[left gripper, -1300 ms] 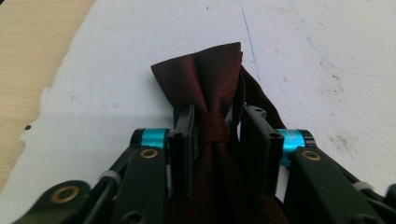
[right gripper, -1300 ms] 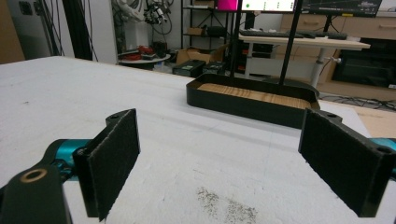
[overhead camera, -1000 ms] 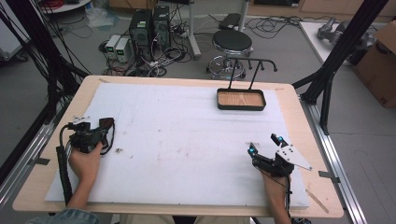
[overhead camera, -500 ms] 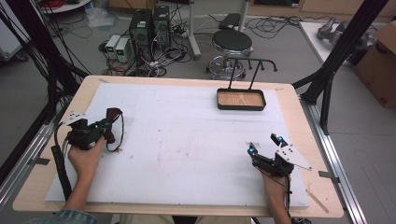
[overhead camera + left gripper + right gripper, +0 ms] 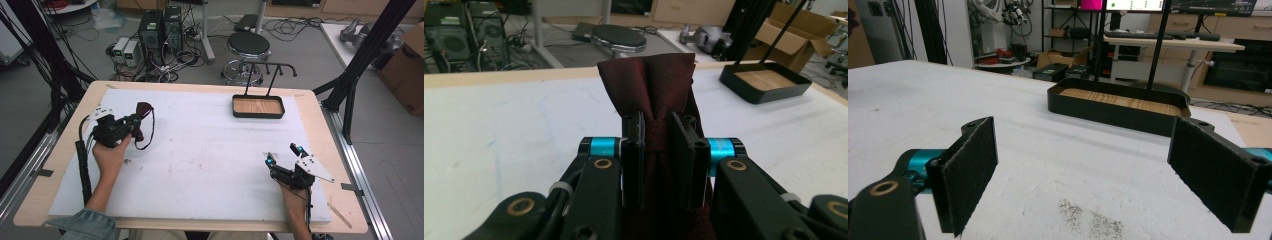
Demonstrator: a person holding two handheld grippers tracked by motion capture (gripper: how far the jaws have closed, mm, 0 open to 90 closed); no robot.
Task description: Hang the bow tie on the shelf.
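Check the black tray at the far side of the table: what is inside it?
The black tray shows a bare wood-grain bottom with nothing lying on it. In the right gripper view its near wall hides the front strip of the bottom.

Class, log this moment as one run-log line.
left claw: shut on dark red bow tie | right claw: open | black tray: empty

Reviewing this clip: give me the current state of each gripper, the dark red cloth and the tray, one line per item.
Left gripper: shut on the dark red cloth, held above the white mat.
Dark red cloth: bunched between the jaws, a thin strap hanging in a loop below it.
Right gripper: open, nothing between its jaws.
Black tray: upright at the mat's far side, wooden floor bare.
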